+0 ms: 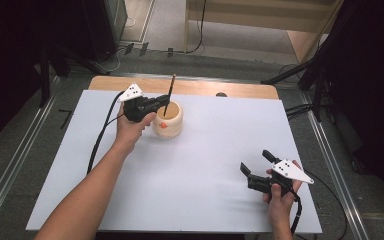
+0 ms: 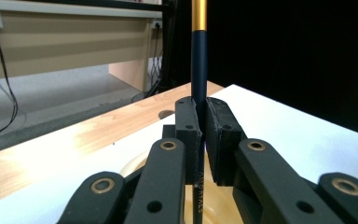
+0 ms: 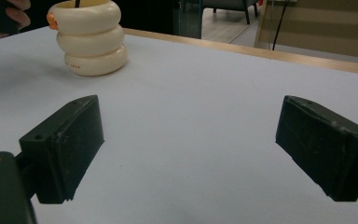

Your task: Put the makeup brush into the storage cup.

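Observation:
A cream ribbed pot (image 1: 168, 120) stands on the white board at the back left; it also sits far off in the right gripper view, pot (image 3: 91, 37). A dark pencil (image 1: 169, 96) with a gold band stands upright with its lower end inside the pot. My left gripper (image 1: 163, 102) is shut on the pencil (image 2: 199, 70) just above the pot's rim, the shaft pinched between both pads. My right gripper (image 1: 255, 161) rests low at the front right, jaws wide apart with nothing between its fingertips (image 3: 65, 149).
The white board (image 1: 190, 170) covers a wooden table (image 1: 200, 88) whose far edge shows behind it. Metal rails run along the floor on both sides. Cables trail from each gripper toward the person.

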